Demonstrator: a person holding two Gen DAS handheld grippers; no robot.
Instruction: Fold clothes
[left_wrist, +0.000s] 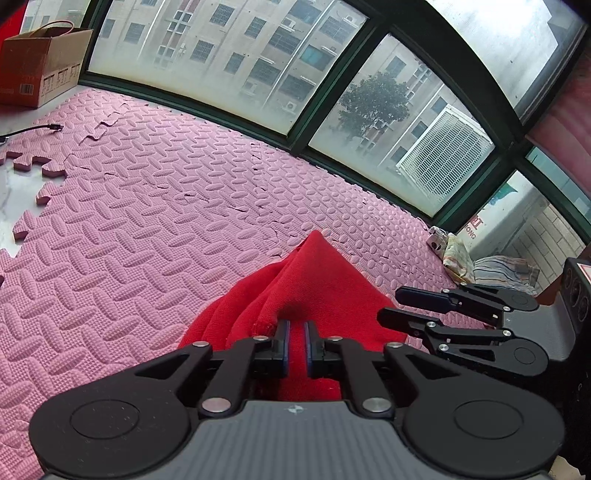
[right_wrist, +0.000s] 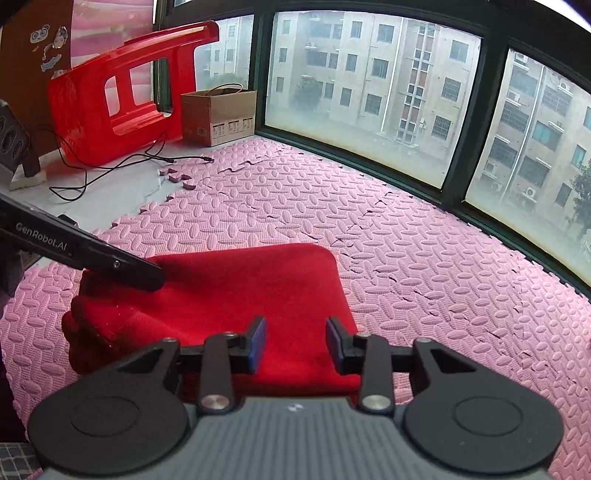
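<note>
A red garment (right_wrist: 258, 280) lies folded into a rough rectangle on the pink foam mat (right_wrist: 406, 258). My left gripper (left_wrist: 296, 326) has its tips at the cloth's bunched left part; its pads stand a narrow slit apart with red fabric (left_wrist: 314, 280) showing in the gap, and they do not visibly press on it. In the right wrist view the left gripper (right_wrist: 157, 277) comes in from the left and rests on the cloth. My right gripper (right_wrist: 295, 325) hovers open over the near edge of the garment, nothing between its pads. It also appears as the right gripper (left_wrist: 400, 306) beside the cloth.
A cardboard box (right_wrist: 218, 114) and a tipped red plastic stool (right_wrist: 110, 110) stand at the far left by the window (right_wrist: 369, 92). A black cable (right_wrist: 110, 170) runs over bare white floor. Striped cloths (left_wrist: 495, 267) lie in the right corner beside a black box (left_wrist: 576, 288).
</note>
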